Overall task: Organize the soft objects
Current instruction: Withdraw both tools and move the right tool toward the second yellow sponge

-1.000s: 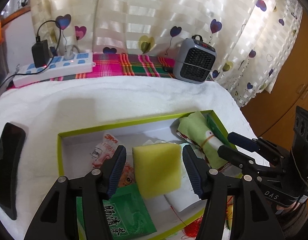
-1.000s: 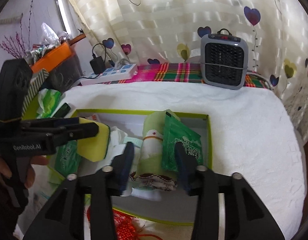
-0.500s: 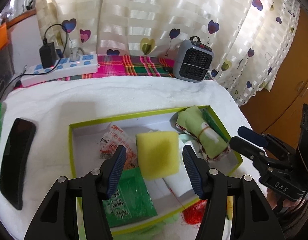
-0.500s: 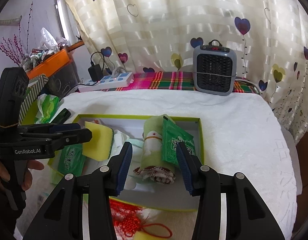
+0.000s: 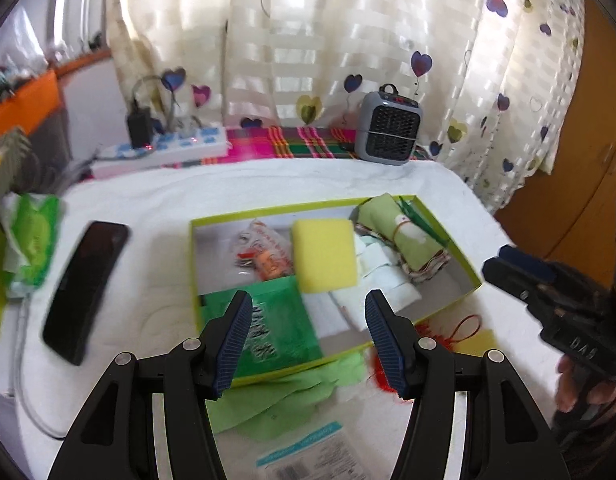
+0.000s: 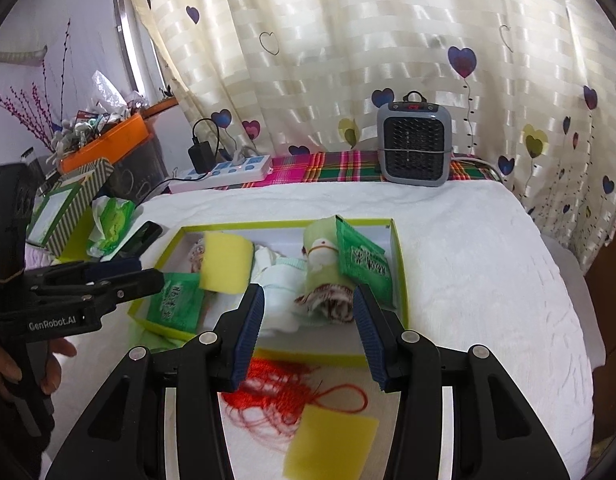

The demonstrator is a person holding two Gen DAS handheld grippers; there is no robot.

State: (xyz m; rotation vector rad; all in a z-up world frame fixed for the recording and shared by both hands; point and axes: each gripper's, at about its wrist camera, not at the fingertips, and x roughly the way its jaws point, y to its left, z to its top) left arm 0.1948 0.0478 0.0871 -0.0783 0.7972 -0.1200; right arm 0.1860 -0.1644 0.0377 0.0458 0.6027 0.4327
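Observation:
A green-rimmed box (image 5: 473, 280) (image 6: 399, 264) lies on the white cloth. In it are a yellow sponge (image 5: 323, 254) (image 6: 226, 264), a rolled green cloth (image 5: 403, 236) (image 6: 321, 264), folded white cloth (image 5: 383, 276) and green packets (image 5: 276, 320) (image 6: 361, 264). My left gripper (image 5: 308, 320) hovers open above the box's near edge, holding nothing. My right gripper (image 6: 308, 312) is open too, over the near right end of the box, with nothing between its fingers. A red tassel cord (image 6: 284, 396) and a yellow sheet (image 6: 331, 444) lie outside the box, in front of it.
A black phone (image 5: 84, 292) and a green tissue pack (image 5: 32, 240) lie left of the box. A power strip (image 5: 168, 152) and a small grey heater (image 5: 387, 132) stand at the back by the curtain. Green paper (image 5: 292, 392) and a printed label (image 5: 311, 456) lie near me.
Both grippers have drawn back and risen from the box. The yellow sponge, earlier framed between my left fingers, now lies in the box well ahead of them.

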